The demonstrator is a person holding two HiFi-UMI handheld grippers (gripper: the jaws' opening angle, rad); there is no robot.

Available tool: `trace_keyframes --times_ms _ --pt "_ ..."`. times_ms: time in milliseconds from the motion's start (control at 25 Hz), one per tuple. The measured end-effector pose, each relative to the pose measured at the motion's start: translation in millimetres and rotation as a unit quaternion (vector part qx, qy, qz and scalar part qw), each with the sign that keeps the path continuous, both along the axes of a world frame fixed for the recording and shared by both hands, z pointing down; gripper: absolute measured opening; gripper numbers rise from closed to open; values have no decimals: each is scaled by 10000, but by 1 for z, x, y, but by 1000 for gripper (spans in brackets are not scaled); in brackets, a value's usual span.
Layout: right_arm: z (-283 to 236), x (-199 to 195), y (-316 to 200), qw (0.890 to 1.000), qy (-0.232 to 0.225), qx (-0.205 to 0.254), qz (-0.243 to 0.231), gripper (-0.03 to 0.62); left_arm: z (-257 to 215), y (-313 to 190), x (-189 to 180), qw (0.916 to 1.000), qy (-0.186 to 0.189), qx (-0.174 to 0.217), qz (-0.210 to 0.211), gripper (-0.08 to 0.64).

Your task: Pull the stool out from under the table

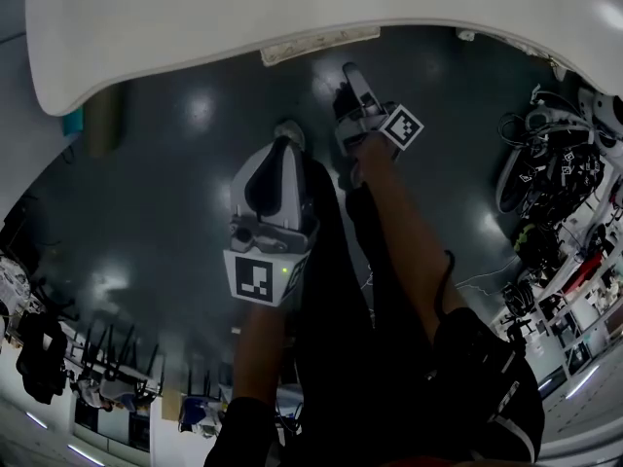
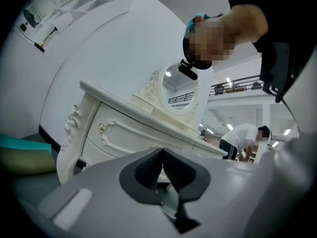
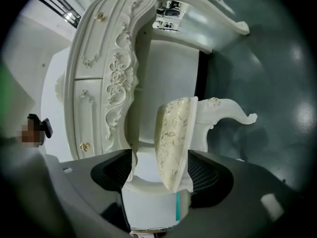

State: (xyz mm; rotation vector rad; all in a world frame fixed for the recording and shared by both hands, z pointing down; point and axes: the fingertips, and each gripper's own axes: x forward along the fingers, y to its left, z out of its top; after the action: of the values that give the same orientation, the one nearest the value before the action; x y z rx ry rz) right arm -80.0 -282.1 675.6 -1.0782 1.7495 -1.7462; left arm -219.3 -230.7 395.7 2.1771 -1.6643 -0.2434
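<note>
The white stool (image 3: 173, 138) with a gold-patterned cushion lies on its side between the jaws of my right gripper (image 3: 161, 175). The pads stand a little apart from it on both sides, so that gripper is open. Behind the stool is the carved white dressing table (image 3: 106, 58) with its knee hole. In the head view the right gripper (image 1: 355, 78) points toward the table's edge (image 1: 195, 17), and the stool cannot be made out there. My left gripper (image 1: 283, 149) hangs beside it, with its jaws shut (image 2: 161, 168) on nothing and facing the table's drawers (image 2: 124, 128).
An oval mirror (image 2: 181, 90) stands on the table. A teal and olive object (image 1: 97, 120) lies on the dark floor (image 1: 146, 212) at the left. Cables and equipment (image 1: 555, 183) crowd the right side. A person (image 2: 242, 138) bends over in the background.
</note>
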Motion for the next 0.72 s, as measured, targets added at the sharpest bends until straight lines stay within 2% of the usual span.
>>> trace_keyframes --times_ms 200,360,600,720 --pt "31 -1 -7 9992 -338 -100 192 393 14 -9 0 9998 112 -7 157 10" --pt "50 -8 -17 9992 -366 -93 114 461 23 -14 -2 9998 146 62 147 10" --pt "70 -12 -27 9991 -395 -48 138 488 36 -12 -9 9996 187 -81 211 9" --pt "75 -15 -37 9989 -433 -6 155 531 41 -14 -14 9997 132 -114 182 9"
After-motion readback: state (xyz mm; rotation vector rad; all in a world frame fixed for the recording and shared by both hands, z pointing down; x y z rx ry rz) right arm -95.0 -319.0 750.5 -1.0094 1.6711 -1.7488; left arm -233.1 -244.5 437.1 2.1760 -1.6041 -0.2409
